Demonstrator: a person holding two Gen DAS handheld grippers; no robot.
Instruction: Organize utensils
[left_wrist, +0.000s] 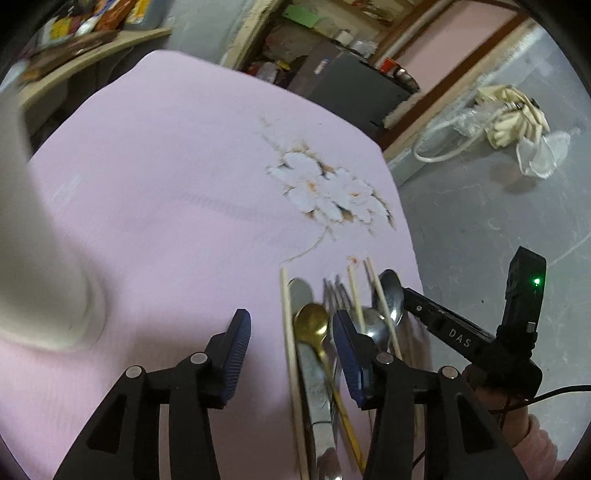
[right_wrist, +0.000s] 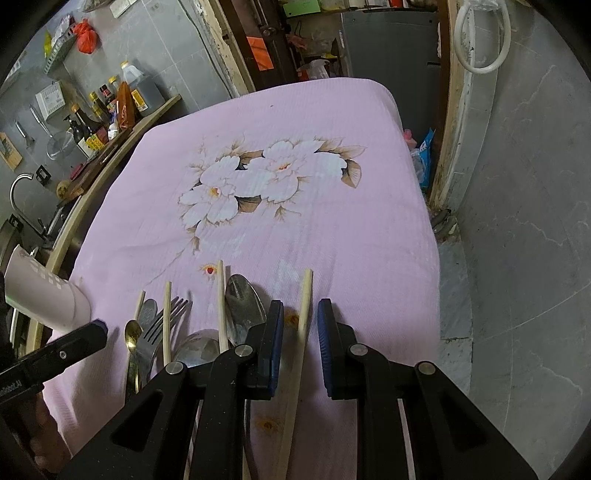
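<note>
The utensils lie in a loose row near the front edge of the table (right_wrist: 369, 206), which is covered by a pink floral cloth: a gold spoon (left_wrist: 312, 322), a fork (right_wrist: 164, 321), a table knife (left_wrist: 304, 317), two steel spoons, one of them (right_wrist: 242, 302) just left of the right gripper, and several wooden chopsticks. Most handles point toward the person, which appears to make each piece easy to approach lengthwise. The right gripper (right_wrist: 301, 343) is open at moderate width and straddles one chopstick (right_wrist: 303, 325); the blue pads stand on either side of the shaft with visible gaps, so nothing is clamped yet. This alignment suggests the chopstick is the piece being selected, since it lies apart from the cluster. The left gripper (left_wrist: 291, 347) is spread wide and empty, positioned over the left side of the group with its right pad (left_wrist: 349, 354) above the spoons. A pale cylindrical holder (right_wrist: 48, 295) sits at the left, probably the destination; whether it stands upright cannot be determined.
</note>
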